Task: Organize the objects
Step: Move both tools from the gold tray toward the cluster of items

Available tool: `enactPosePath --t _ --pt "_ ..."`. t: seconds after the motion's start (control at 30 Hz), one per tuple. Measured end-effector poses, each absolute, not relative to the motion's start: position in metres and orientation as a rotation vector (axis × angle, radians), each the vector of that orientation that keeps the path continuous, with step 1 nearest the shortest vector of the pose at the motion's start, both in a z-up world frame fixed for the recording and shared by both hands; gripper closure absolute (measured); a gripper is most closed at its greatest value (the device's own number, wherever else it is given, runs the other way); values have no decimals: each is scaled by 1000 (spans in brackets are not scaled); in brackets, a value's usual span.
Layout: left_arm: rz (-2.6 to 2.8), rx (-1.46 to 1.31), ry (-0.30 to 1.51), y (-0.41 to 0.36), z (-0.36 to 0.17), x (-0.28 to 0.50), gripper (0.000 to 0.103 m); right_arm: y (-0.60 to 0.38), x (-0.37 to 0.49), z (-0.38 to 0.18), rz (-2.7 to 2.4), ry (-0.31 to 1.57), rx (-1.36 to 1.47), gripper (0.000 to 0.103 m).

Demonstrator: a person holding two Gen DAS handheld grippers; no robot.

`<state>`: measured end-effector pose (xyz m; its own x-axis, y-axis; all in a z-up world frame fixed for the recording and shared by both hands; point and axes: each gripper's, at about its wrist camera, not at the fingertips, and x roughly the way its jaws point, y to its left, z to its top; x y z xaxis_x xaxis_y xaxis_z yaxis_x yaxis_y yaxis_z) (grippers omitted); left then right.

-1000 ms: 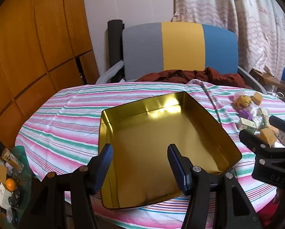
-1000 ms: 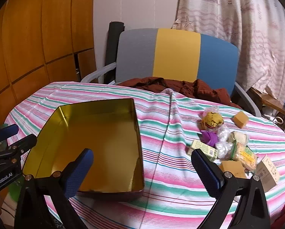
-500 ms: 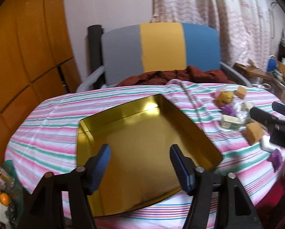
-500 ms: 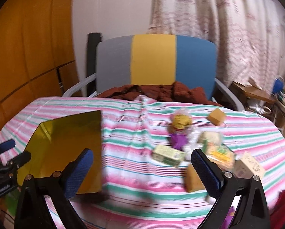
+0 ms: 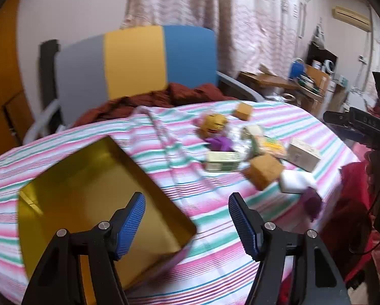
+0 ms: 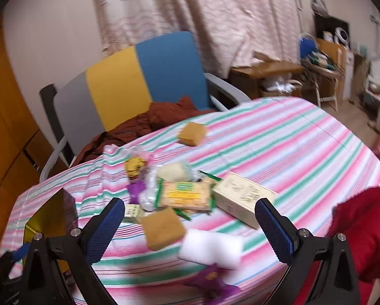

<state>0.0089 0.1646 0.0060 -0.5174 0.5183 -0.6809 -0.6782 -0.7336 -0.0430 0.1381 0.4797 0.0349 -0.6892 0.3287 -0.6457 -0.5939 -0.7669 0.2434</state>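
An empty gold tin tray (image 5: 63,190) lies on the striped tablecloth at the left; its corner (image 6: 47,213) shows at the left edge of the right wrist view. Right of it sits a loose pile: a tan sponge block (image 6: 162,228), a white foam block (image 6: 210,249), a beige box (image 6: 243,198), a yellow-green packet (image 6: 185,197), a purple wrapper (image 6: 210,279) and a second tan block (image 6: 192,133) farther back. My left gripper (image 5: 187,223) is open above the tray's right corner. My right gripper (image 6: 190,231) hangs wide open over the pile, holding nothing.
A grey, yellow and blue chair (image 5: 136,63) with a dark red cloth (image 5: 164,96) stands behind the round table. Wooden panels (image 5: 2,76) line the left wall. Cluttered desks (image 6: 291,76) stand at the far right. A red sleeve (image 6: 362,228) is at the right.
Both views have swung right: the tray slid to the left and the pile of small objects came to the centre. Both grippers stayed open and empty.
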Motion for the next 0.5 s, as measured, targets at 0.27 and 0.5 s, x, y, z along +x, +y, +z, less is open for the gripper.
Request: enactPosePath --t 0.27,0.5 --pt "2006 -995 305 234 -11 6 34 492 148 22 2403 554 -961 0" --pt "1818 -940 501 296 -28 10 35 484 145 16 2503 426 -1192 0"
